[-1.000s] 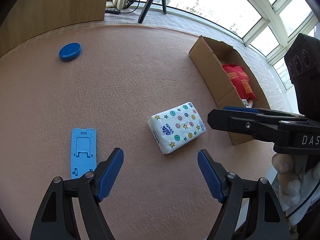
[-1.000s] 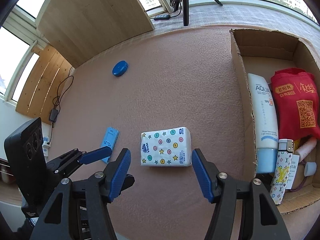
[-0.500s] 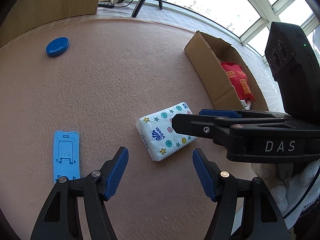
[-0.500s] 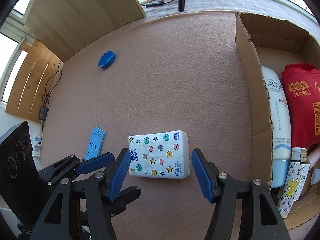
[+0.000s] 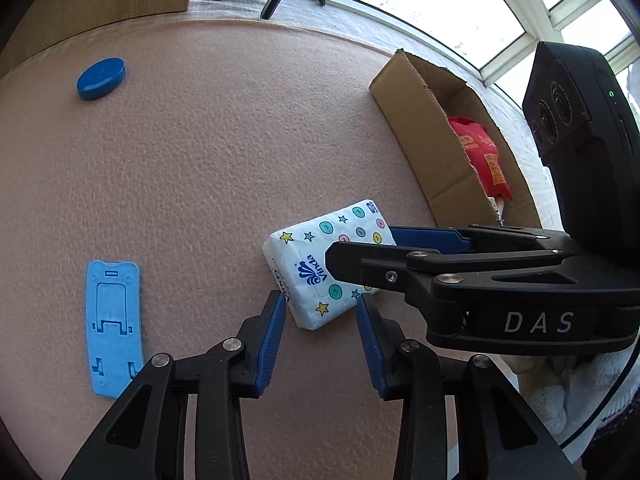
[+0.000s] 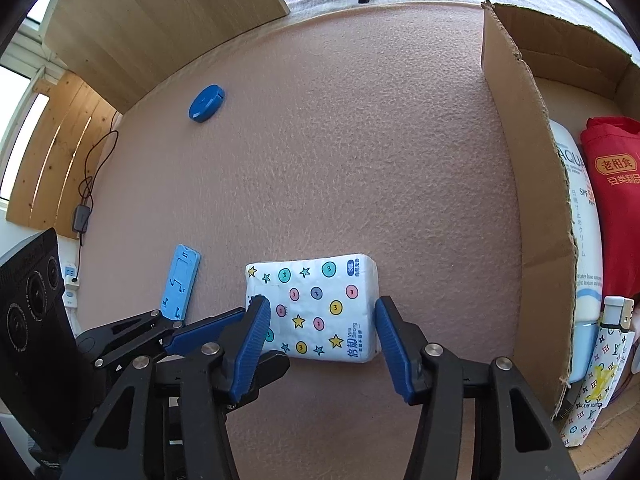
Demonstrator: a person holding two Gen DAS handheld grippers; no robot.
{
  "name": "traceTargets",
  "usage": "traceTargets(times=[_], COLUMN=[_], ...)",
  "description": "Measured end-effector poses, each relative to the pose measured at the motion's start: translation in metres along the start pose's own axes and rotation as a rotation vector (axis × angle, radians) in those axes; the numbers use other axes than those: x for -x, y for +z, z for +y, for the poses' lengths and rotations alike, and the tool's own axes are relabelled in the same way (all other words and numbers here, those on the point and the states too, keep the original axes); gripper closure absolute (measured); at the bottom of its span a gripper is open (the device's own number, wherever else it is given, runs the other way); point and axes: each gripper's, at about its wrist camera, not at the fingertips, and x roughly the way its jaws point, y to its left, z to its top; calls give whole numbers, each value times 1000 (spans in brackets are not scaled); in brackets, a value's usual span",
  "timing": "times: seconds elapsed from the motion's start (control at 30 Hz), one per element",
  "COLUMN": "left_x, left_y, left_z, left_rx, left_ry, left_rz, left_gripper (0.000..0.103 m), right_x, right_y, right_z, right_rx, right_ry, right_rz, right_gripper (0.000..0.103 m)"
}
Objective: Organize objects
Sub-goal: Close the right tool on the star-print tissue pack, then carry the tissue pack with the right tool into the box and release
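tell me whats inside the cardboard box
Inside the cardboard box: a white sunscreen tube, a red bag and a patterned lighter. Its wall hides the rest.

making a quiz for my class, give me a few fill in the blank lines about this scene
1. The tissue pack lies between the open fingers of the ____ gripper.
2. The red bag lies inside the ____ box.
3. The round disc on the mat is ____ in colour.

Missing words: right; cardboard; blue

A white tissue pack (image 6: 316,312) printed with stars and coloured dots lies flat on the pink mat (image 6: 360,152), near the open cardboard box (image 6: 524,184).
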Motion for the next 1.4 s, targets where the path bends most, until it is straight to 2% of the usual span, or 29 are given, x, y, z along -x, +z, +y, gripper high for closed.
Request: traceTargets(times=[0.2, 0.4, 0.87, 1.13, 1.4], left_x=[1, 11, 32, 16, -18], left_y=[2, 12, 72, 108, 138], left_z=[0, -11, -67, -106, -134], left_rx=[-8, -29, -126, -196, -216], left_ry=[8, 13, 1, 14, 9], left_rz=[-2, -34, -146, -176, -174], left_gripper=[68, 69, 69, 69, 69], right_x=[2, 19, 89, 114, 119], right_y=[1, 5, 32, 53, 67], right_z=[-4, -3, -27, -61, -101], right_rx=[-9, -4, -7, -28, -77], right_ry=[8, 2, -24, -70, -96], right_rz=[-12, -59, -220, -294, -329], right_gripper=[62, 63, 63, 63, 63])
